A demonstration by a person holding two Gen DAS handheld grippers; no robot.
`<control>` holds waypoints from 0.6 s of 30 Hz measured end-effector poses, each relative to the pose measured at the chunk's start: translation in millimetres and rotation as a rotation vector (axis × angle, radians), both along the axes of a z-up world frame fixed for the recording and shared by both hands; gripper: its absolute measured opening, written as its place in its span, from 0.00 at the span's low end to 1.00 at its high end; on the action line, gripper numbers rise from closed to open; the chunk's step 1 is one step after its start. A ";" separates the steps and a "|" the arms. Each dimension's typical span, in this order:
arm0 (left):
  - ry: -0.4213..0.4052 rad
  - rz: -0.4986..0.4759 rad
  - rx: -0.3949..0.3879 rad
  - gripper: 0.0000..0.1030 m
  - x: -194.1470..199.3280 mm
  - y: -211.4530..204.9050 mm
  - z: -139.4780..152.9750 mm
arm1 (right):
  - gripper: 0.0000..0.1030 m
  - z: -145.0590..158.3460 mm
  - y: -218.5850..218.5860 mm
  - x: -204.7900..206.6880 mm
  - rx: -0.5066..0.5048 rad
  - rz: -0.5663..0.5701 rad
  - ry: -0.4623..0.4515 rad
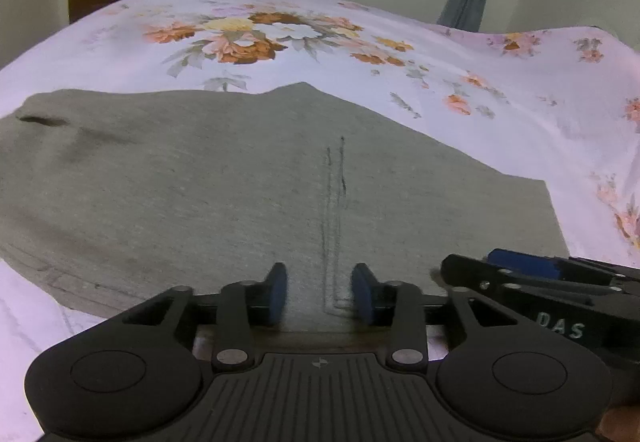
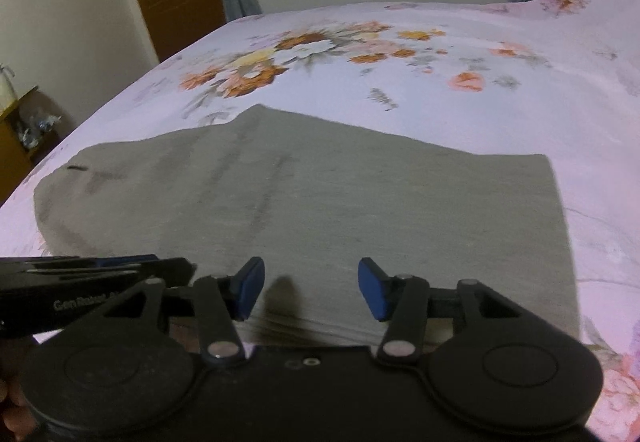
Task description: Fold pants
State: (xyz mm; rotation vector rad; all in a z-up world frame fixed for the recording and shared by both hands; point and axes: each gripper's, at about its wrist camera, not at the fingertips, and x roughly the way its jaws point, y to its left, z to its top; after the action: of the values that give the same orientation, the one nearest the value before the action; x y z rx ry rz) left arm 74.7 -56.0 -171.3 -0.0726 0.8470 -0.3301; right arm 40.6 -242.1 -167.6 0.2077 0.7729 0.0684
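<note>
On the floral bedsheet [image 1: 460, 54], folded grey knit pants [image 1: 180, 182] lying flat, left gripper [image 1: 320, 292] and right gripper [image 2: 311, 288] fingers apart, holding nothing

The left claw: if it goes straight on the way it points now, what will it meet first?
Most likely the grey pants. The left claw points down over their near edge with its jaws apart and nothing gripped, so the cloth lying on the floral bedsheet comes first. How far above it the claw is, is unclear.

"DAS" on right tongs [image 1: 520, 274]; "Gen Robot" on left tongs [image 2: 120, 266].
</note>
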 end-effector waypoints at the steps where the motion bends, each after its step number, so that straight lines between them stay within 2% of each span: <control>1: 0.002 0.006 -0.014 0.37 -0.6 1.9 1.2 | 0.50 -0.5 1.3 0.7 0.005 -0.001 0.001; 4: -0.030 0.008 0.013 0.37 -3.3 3.5 3.1 | 0.50 -3.0 5.7 4.0 0.002 0.003 0.012; 6: -0.019 0.022 0.032 0.37 0.6 8.1 -1.7 | 0.51 -8.3 11.0 7.7 -0.026 0.019 0.037; 8: 0.019 0.036 0.023 0.37 4.8 15.1 -9.5 | 0.53 -8.7 14.5 8.7 -0.034 0.019 0.036; 15: -0.003 0.063 -0.007 0.37 6.7 27.5 -4.4 | 0.50 2.7 25.3 9.9 -0.016 0.033 -0.002; 18: -0.010 0.079 0.001 0.37 12.2 37.2 -4.5 | 0.51 -1.5 29.4 15.1 -0.020 0.043 0.017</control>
State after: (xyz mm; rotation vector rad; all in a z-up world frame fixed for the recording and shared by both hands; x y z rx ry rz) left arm 86.9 -18.8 -175.8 -0.1029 0.8324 -0.2559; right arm 55.6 -212.7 -169.1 0.1725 0.7947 0.0993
